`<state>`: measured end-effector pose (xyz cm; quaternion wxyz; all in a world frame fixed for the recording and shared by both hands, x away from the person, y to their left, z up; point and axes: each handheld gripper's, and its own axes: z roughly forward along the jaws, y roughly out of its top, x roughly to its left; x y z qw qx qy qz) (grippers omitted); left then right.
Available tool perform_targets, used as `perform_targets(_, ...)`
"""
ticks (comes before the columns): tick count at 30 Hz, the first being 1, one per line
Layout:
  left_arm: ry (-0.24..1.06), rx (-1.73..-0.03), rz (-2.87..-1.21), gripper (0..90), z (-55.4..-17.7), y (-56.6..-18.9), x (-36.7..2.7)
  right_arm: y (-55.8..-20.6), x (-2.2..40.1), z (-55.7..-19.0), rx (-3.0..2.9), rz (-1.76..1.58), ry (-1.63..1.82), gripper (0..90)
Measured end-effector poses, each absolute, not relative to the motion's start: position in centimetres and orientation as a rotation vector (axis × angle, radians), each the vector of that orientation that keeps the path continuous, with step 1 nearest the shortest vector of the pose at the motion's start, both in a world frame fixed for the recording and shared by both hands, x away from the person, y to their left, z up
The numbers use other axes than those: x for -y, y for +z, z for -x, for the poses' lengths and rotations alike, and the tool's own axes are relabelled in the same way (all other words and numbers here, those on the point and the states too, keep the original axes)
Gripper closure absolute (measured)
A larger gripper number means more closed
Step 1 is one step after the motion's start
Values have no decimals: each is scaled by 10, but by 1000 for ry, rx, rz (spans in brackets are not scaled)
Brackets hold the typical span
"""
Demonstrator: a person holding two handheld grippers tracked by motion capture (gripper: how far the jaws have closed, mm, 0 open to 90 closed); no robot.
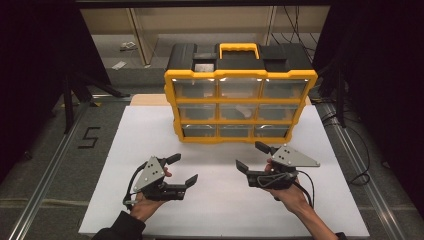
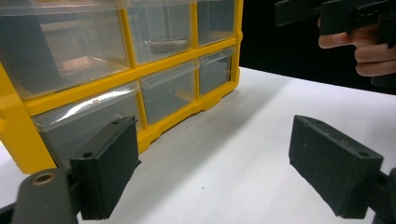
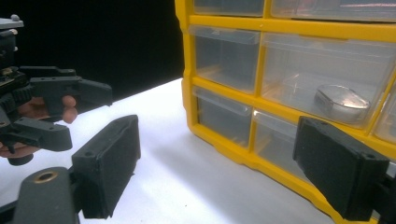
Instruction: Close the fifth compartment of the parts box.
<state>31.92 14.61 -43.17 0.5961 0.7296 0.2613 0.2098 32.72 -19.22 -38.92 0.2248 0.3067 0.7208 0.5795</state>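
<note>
White tabletop, dark room, and basically nothing started: the yellow drawer cabinet (image 1: 240,102) sits at the far middle, every drawer shut, long axis across the table, fronts facing the person. The left gripper (image 1: 184,169) and right gripper (image 1: 250,156) hover nearby, both spread wide, holding nothing.

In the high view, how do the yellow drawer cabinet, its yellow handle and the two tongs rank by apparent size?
1. Yellow drawer cabinet, by far the largest.
2. Left tongs and right tongs: they look alike, so unranked.
3. Yellow handle, the smallest.
</note>
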Motion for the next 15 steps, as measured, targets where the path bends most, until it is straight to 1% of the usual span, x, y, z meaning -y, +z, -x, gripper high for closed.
perform_targets(15,485,-602,-1687,155,-319,-431,-146,-393,201,-319,-1963,-850,1601,158)
